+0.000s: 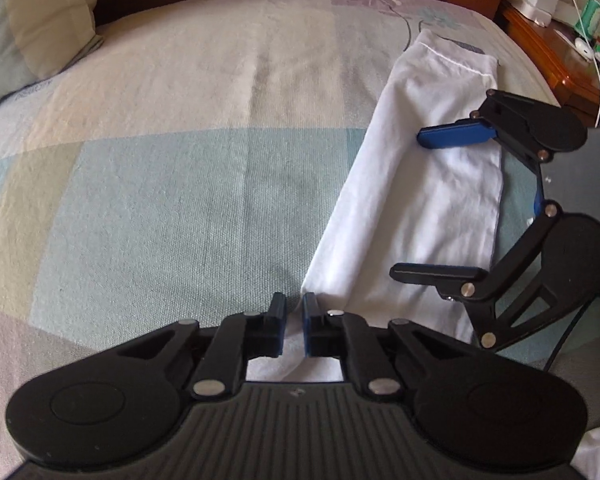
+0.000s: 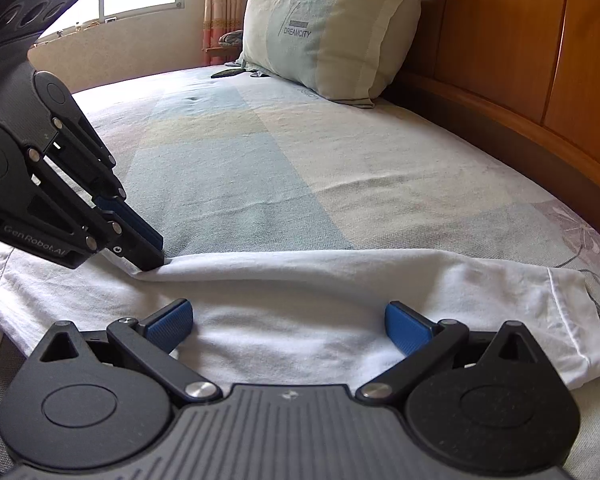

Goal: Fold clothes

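Note:
A white garment [image 1: 428, 208] lies folded into a long strip on the patchwork bedsheet [image 1: 160, 200]. My left gripper [image 1: 294, 312] points steeply down at the strip's near corner, jaws nearly together with white cloth between the pads. In the right wrist view the left gripper [image 2: 154, 258] pinches the folded edge of the garment [image 2: 300, 280], and the cloth ridges up at its tips. My right gripper [image 2: 288, 312] hovers wide open over the middle of the strip, nothing between its blue pads. The left wrist view shows the right gripper [image 1: 410, 204] reaching in across the strip from the right.
A pale pillow [image 2: 324, 32] leans on the wooden headboard [image 2: 520, 60] at the far end. A small dark flat object [image 2: 226, 73] lies near it. A nightstand [image 1: 556, 52] with a green bottle [image 1: 594, 4], white chargers and a cable stands beside the bed.

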{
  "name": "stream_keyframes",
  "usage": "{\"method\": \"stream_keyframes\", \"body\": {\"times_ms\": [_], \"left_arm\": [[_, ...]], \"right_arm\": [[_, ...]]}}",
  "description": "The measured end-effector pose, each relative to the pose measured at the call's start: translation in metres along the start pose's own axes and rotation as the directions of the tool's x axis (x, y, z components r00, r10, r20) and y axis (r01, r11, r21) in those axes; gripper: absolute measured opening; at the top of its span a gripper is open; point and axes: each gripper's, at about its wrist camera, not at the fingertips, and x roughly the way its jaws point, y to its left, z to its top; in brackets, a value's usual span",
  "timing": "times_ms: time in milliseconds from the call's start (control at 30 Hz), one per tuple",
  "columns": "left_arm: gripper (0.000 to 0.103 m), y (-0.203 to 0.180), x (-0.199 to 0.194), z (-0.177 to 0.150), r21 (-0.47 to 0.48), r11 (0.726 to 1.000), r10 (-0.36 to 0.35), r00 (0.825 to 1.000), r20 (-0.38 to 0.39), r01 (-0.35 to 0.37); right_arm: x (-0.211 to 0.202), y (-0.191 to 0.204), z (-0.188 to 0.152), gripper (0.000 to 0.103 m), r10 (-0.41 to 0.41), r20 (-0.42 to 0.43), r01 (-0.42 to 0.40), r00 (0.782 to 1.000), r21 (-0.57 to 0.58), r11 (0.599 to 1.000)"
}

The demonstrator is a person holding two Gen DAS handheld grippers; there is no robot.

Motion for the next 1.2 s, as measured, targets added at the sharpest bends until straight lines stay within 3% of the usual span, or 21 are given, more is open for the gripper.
{"method": "stream_keyframes", "body": {"times_ms": [67,167,333,533,567,667,833,900,967,1033,1133,1200], "left_arm": [[0.0,-0.002,0.0,0.001,0.006,1.0,-0.007,1.0,-0.006,0.007],[0.0,-0.004,-0.005,-0.002,-0.016,1.0,0.013,1.0,0.015,-0.013],[0.0,0.007,-0.015,0.008,-0.081,0.992,0.101,0.99,0.102,-0.093],[0.001,0.006,-0.016,0.013,-0.058,0.996,0.071,0.991,0.116,-0.065],[0.007,0.006,-0.018,0.012,-0.058,0.996,0.069,0.99,0.124,-0.062],[0.011,0.009,-0.023,0.011,-0.072,0.996,0.063,0.987,0.15,-0.053],[0.012,0.006,-0.016,0.006,-0.034,0.997,0.066,0.993,0.101,-0.063],[0.016,0.005,-0.013,0.004,-0.02,0.998,0.058,0.995,0.086,-0.056],[0.04,0.003,-0.008,0.002,-0.01,0.998,0.068,0.996,0.065,-0.068],[0.048,0.001,-0.004,-0.001,0.001,0.996,0.092,0.994,0.056,-0.092],[0.044,0.003,-0.001,-0.004,-0.037,0.996,0.082,0.995,0.052,-0.08],[0.031,0.003,-0.002,-0.007,-0.055,0.997,0.054,0.997,0.061,-0.05]], "right_arm": [[0.0,0.0,0.0,0.103,0.001,0.0,-0.001,1.0,0.0,1.0],[0.0,0.0,-0.001,0.103,0.003,0.002,-0.003,1.0,0.002,1.0],[-0.002,-0.004,0.0,0.103,0.018,0.014,-0.018,1.0,0.023,1.0],[-0.01,-0.027,0.001,0.103,0.043,0.084,-0.056,0.996,0.152,0.987],[-0.011,-0.031,0.001,0.103,0.038,0.097,-0.055,0.995,0.179,0.982],[-0.014,-0.043,0.001,0.103,0.032,0.122,-0.063,0.992,0.254,0.965],[-0.013,-0.048,0.0,0.103,0.037,0.131,-0.073,0.991,0.284,0.956],[-0.013,-0.048,0.0,0.103,0.039,0.137,-0.076,0.99,0.283,0.956],[-0.013,-0.049,0.001,0.103,0.039,0.144,-0.08,0.989,0.288,0.954],[-0.015,-0.05,0.0,0.103,0.039,0.159,-0.085,0.987,0.297,0.951],[-0.02,-0.053,-0.001,0.103,0.028,0.193,-0.09,0.981,0.319,0.943],[-0.022,-0.057,-0.001,0.103,0.015,0.216,-0.09,0.976,0.343,0.935]]}}
